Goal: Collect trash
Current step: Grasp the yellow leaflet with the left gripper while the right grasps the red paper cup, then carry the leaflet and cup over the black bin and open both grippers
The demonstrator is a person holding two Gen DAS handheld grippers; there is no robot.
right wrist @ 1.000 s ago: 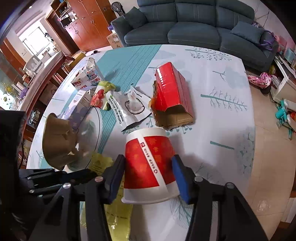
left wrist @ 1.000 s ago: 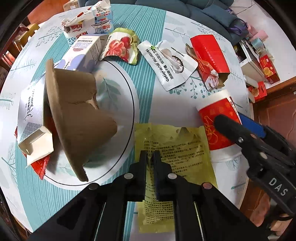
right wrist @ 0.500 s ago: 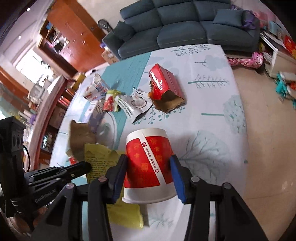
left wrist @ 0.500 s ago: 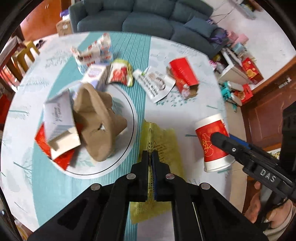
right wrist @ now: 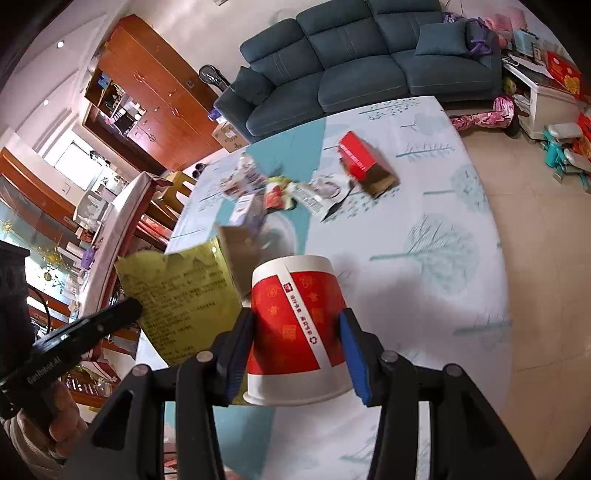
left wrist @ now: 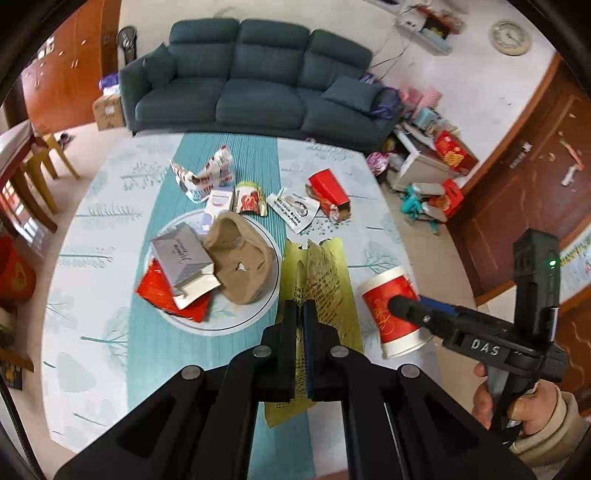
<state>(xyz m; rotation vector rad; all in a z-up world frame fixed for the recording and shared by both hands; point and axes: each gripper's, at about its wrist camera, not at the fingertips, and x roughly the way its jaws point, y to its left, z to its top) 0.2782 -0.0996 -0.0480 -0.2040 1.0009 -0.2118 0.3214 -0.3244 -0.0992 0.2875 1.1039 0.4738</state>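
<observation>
One red paper cup [left wrist: 391, 314], one yellow wrapper [left wrist: 325, 280], two claws, one sofa [left wrist: 251, 85], one wall clock [left wrist: 510, 36]

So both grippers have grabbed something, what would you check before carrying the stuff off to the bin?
1. Left gripper clamped on yellow wrapper: ok.
2. Right gripper pressing both sides of red paper cup: ok.
3. Cup empty, nothing to spill: cannot tell, its mouth faces away.
4. Wrapper hanging free of the plate of scraps: ok.
5. Bin within reach: cannot tell, none in view.
</observation>
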